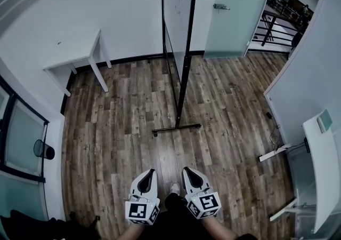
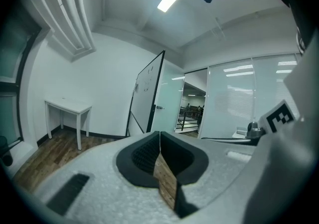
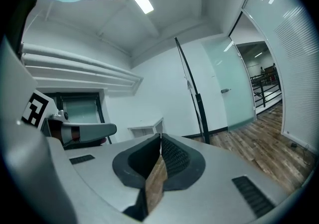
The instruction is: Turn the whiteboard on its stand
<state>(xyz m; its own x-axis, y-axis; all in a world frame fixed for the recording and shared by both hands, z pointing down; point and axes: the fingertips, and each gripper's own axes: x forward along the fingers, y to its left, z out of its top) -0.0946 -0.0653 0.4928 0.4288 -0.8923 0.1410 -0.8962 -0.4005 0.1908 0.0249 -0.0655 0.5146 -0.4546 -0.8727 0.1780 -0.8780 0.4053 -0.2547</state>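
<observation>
Two-handed pose, left claw [image 1: 149,174] and right claw [image 1: 188,173] side by side, near level, jaws together, empty, whiteboard [image 1: 173,31] well ahead.

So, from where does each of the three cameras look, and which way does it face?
Head view: on the person's head, steeply down at the wooden floor and the whiteboard; the left gripper and right gripper show.
Left gripper view: on the left gripper, along its shut jaws toward the whiteboard and white table.
Right gripper view: on the right gripper, along its shut jaws; the left gripper shows at left.
Shared: all three see the whiteboard.
</observation>
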